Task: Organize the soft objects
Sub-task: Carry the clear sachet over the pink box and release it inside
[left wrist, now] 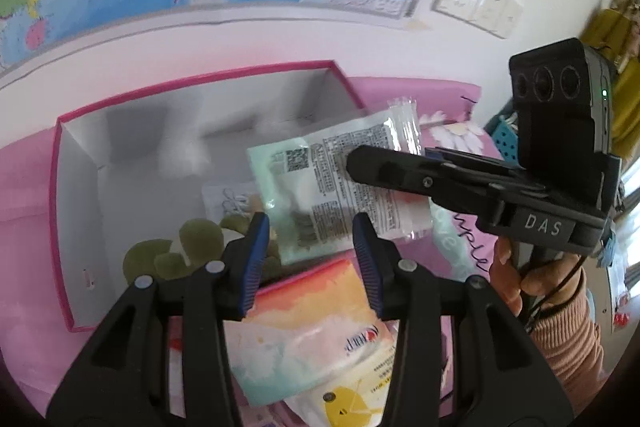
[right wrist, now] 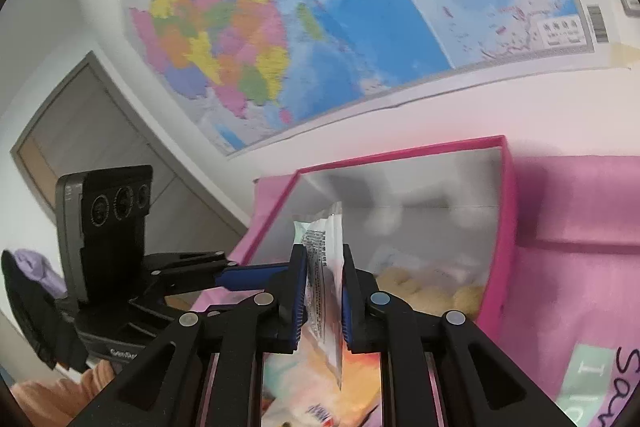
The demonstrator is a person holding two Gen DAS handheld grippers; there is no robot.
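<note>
— Over the pink box (left wrist: 60, 163), what have you got in the right gripper (right wrist: 323, 291)?

— I have its blue pads closed almost fully on a flat printed sachet (right wrist: 322, 279). From my right wrist view the sachet stands on edge between the pads, its top sticking up past the fingertips. From the left wrist view I see it broadside (left wrist: 332, 187), pale green and white with dense print, hanging above the box's near right corner.

— And your left gripper (left wrist: 312, 255)?

— Partly open, nothing between the pads. I see it hanging above the box's near edge, with a tissue pack (left wrist: 312, 327) in orange, white and teal lying right under it, outside the box on the pink cloth (left wrist: 24, 179).

— What's already in the box?

— A green plush (left wrist: 180, 255) sits at the near wall, and a small white packet (left wrist: 228, 199) lies just beside it, partly under the sachet from my angle. The far half of the box shows bare white floor.

— Where does the box sit?

— On the cloth, its far wall near the white wall that carries a map (right wrist: 320, 7). I can see a hand (left wrist: 516, 279) in a ribbed pink sleeve gripping the right handle.
</note>
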